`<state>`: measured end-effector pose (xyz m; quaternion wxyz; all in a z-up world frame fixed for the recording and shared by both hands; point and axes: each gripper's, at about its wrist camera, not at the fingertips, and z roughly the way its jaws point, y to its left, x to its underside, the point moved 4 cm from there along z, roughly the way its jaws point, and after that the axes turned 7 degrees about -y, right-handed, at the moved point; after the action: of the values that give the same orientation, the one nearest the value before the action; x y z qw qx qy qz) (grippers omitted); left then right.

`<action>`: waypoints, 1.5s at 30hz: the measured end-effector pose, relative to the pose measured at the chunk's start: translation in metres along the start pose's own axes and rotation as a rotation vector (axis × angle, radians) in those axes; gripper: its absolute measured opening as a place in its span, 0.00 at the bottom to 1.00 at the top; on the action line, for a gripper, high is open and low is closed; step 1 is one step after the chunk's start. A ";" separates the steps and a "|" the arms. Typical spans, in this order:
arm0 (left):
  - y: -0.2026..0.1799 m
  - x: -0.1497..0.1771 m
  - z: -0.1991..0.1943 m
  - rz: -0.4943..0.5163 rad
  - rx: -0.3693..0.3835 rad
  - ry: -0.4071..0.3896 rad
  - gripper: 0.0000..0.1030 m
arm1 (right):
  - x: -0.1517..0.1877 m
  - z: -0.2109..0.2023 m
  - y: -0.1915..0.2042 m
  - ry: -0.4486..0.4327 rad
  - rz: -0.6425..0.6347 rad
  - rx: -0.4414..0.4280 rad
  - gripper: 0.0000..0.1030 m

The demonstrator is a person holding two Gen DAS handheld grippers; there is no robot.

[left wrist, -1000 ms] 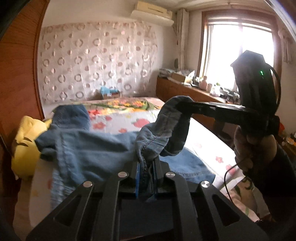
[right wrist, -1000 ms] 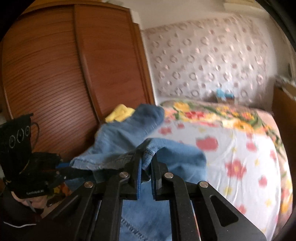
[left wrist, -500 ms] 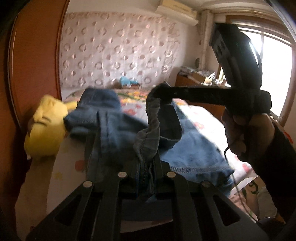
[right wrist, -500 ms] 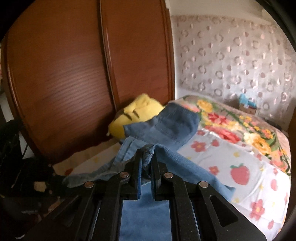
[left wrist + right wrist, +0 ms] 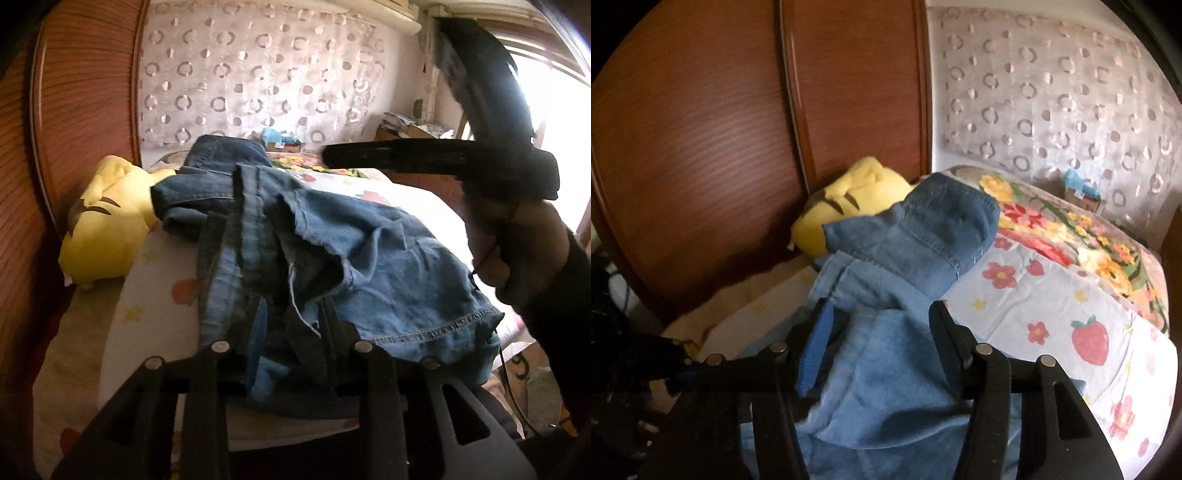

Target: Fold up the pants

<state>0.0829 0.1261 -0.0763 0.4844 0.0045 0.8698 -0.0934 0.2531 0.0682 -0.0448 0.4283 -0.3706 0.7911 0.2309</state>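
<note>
The blue denim pants (image 5: 369,258) lie in a folded heap on the bed, waist end toward the far wall; they also fill the near part of the right wrist view (image 5: 916,240). My left gripper (image 5: 291,314) is open, its jaws spread with loose denim lying between them. My right gripper (image 5: 879,317) is open just above the pants, cloth resting between the spread jaws without being pinched. From the left wrist view the right gripper's body (image 5: 443,162) hovers above the pants, held by a hand.
The bed (image 5: 1071,295) has a flowered sheet. A yellow plush pillow (image 5: 107,225) lies at the bed's left edge against the brown wardrobe (image 5: 738,129). A patterned curtain (image 5: 251,74) hangs behind. A wooden sideboard (image 5: 417,181) stands by the window on the right.
Both grippers have opened and let go of the pants' hem. The lifted cloth has dropped onto the heap, and both grippers have moved lower and closer to the bed.
</note>
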 end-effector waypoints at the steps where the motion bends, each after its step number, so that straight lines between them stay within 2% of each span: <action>1: 0.001 -0.001 -0.002 -0.001 -0.005 -0.004 0.27 | 0.000 0.000 0.000 0.000 0.000 0.000 0.53; 6: -0.002 -0.004 -0.007 -0.002 -0.011 -0.034 0.27 | 0.002 -0.035 -0.018 -0.032 0.013 0.034 0.53; 9: -0.005 -0.009 -0.006 0.006 0.002 -0.043 0.27 | 0.017 -0.069 -0.036 -0.048 0.022 0.082 0.53; 13: -0.017 -0.012 -0.002 0.023 0.023 -0.044 0.27 | 0.027 -0.092 -0.047 -0.058 0.030 0.129 0.53; 16: -0.027 -0.012 0.004 0.039 0.048 -0.037 0.27 | 0.041 -0.112 -0.063 -0.053 0.044 0.169 0.54; 17: -0.031 -0.012 0.006 0.046 0.058 -0.036 0.27 | 0.058 -0.117 -0.075 -0.033 0.054 0.197 0.54; 19: -0.037 -0.011 0.008 0.055 0.076 -0.033 0.27 | 0.064 -0.118 -0.081 -0.024 0.061 0.204 0.54; 23: -0.044 -0.006 0.017 0.073 0.104 -0.011 0.27 | 0.102 -0.109 -0.103 0.032 0.122 0.221 0.54; 30: -0.034 0.006 0.042 0.059 0.030 0.071 0.27 | 0.149 -0.081 -0.119 0.087 0.180 0.187 0.54; 38: -0.025 0.013 0.056 0.081 -0.037 0.102 0.27 | 0.156 -0.071 -0.120 0.102 0.192 0.176 0.54; 45: -0.019 0.025 0.052 0.075 -0.038 0.104 0.28 | 0.159 -0.067 -0.126 0.111 0.233 0.138 0.54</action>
<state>0.1112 0.0966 -0.1210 0.4418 0.0326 0.8946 -0.0583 0.2609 -0.1173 -0.1500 0.3786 -0.2581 0.8653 0.2034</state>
